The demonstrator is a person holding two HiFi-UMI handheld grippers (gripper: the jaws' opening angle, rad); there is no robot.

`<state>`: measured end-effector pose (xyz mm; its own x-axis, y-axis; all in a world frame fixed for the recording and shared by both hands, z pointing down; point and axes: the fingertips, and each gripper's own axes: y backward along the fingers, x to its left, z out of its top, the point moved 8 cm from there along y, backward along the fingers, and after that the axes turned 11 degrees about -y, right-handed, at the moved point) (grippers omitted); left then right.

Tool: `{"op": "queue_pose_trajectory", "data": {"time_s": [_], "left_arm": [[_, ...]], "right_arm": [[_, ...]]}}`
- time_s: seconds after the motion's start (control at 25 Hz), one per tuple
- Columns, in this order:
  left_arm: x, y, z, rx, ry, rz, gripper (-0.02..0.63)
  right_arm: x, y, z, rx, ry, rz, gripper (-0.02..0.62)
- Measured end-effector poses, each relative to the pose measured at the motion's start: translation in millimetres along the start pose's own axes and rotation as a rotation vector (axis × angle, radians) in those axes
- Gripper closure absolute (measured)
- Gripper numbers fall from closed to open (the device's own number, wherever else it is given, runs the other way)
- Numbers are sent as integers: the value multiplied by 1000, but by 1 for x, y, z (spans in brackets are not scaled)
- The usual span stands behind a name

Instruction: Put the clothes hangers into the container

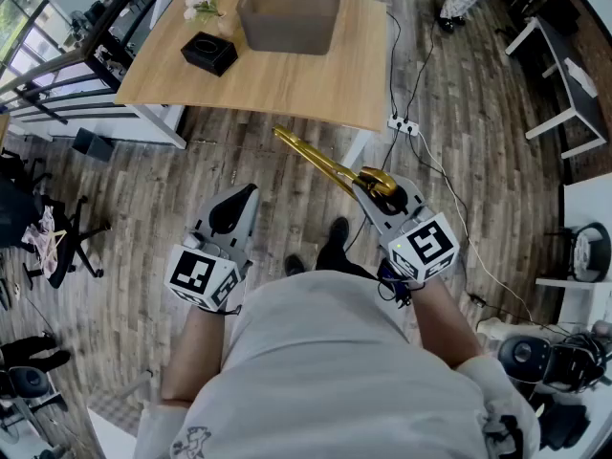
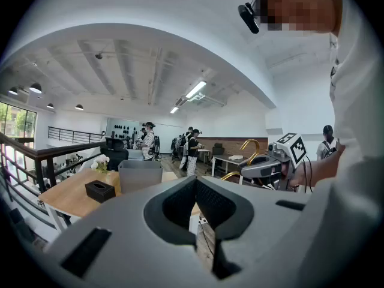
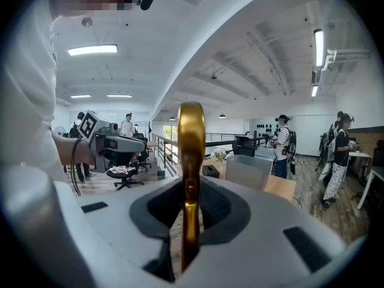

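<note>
A gold clothes hanger (image 1: 316,158) sticks out up and to the left from my right gripper (image 1: 368,191), which is shut on it near its hook. In the right gripper view the hanger (image 3: 191,161) stands upright, pinched between the jaws of the right gripper (image 3: 189,221). The grey container (image 1: 287,15) stands on the wooden table (image 1: 287,89) ahead, well beyond the hanger's tip. It also shows as the container (image 2: 140,174) and the container (image 3: 249,170). My left gripper (image 1: 234,208) is held at waist height, left of the right one. Nothing is between the jaws of the left gripper (image 2: 201,221), which are shut.
A black tissue box (image 1: 208,53) and white flowers (image 1: 203,3) sit on the table left of the container. A power strip (image 1: 404,124) with cables lies on the floor by the table's right leg. An office chair (image 1: 57,237) stands left, white desks (image 1: 564,84) right. Several people stand in the background.
</note>
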<state>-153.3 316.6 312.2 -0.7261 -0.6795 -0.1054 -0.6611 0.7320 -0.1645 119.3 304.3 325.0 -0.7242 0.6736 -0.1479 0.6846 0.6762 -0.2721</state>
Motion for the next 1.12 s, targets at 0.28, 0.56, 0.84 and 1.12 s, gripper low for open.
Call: {"op": "queue_pose_trajectory", "data": {"time_s": [0.28,0.56,0.84,1.12], "left_arm": [[6,-25,-3,12,12,0,600],[15,-63,-2,36,25,7,600],[27,-121,1,49,26,23,600],[35,-177,7,74,28,52,600]], "right_arm": [[-23,-11,0,10,-12,8,525],[-63,-24,3,18,-28,18,526],[-123,-41,14,12,-48,43,526],[-184,-53,26,14,-54,75,526]]}}
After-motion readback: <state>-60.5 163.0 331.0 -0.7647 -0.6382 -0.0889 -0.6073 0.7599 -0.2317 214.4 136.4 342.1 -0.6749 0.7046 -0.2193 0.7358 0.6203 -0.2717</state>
